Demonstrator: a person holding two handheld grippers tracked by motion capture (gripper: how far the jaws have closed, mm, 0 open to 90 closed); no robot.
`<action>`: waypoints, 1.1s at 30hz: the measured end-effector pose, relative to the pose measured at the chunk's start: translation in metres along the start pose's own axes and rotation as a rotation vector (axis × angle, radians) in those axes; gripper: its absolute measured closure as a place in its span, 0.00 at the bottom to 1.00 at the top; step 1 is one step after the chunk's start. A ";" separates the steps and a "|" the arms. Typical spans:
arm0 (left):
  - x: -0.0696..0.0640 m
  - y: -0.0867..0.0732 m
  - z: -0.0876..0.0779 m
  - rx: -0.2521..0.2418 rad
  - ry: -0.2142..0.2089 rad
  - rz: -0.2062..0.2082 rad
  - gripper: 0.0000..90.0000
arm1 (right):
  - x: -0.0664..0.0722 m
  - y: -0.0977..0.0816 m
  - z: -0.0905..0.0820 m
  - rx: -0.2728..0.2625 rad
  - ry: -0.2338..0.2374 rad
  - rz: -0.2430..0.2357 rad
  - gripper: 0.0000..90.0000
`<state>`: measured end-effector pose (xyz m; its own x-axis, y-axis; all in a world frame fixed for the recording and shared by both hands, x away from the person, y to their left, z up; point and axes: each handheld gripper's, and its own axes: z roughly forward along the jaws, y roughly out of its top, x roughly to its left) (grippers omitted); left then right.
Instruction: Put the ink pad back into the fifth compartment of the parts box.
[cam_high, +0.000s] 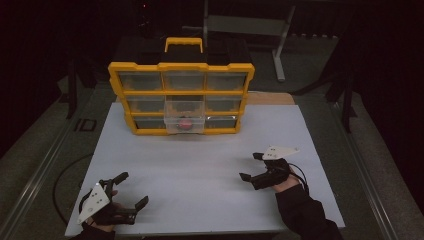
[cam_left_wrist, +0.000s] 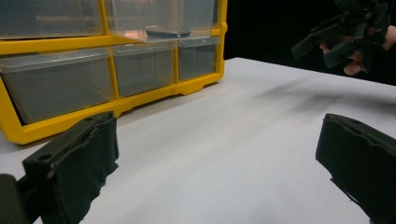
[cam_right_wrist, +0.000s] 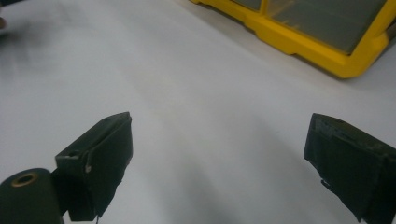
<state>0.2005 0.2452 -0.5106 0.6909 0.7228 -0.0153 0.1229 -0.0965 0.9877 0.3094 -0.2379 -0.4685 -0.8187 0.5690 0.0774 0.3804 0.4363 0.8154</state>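
Left gripper (cam_high: 131, 189) held low at the table's (cam_high: 200, 165) near-left corner, right gripper (cam_high: 253, 166) near-right; both jaws apart, nothing held. Organizer (cam_high: 181, 97) set at far edge, middle drawer (cam_high: 185, 120) pulled out.

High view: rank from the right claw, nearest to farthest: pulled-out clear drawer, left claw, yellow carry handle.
1. Pulled-out clear drawer: ahead and to the left of the right claw, bottom middle of the yellow organizer.
2. Left claw: across the white table, at its near left edge.
3. Yellow carry handle: on top of the organizer, at the far end.
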 end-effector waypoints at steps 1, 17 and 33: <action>0.000 0.000 0.000 0.000 0.000 0.001 0.00 | 0.003 -0.005 -0.002 -0.008 0.023 0.002 0.09; 0.000 0.000 0.000 0.000 -0.001 0.002 0.00 | 0.014 -0.039 -0.016 -0.039 -0.027 -0.004 0.09; -0.001 0.001 0.000 0.002 -0.001 0.010 0.00 | 0.015 -0.069 -0.039 -0.066 -0.117 0.007 0.09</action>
<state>0.1996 0.2443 -0.5100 0.6931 0.7209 -0.0055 0.1174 -0.1054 0.9875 0.2543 -0.2863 -0.5012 -0.7588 0.6510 0.0195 0.3542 0.3874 0.8512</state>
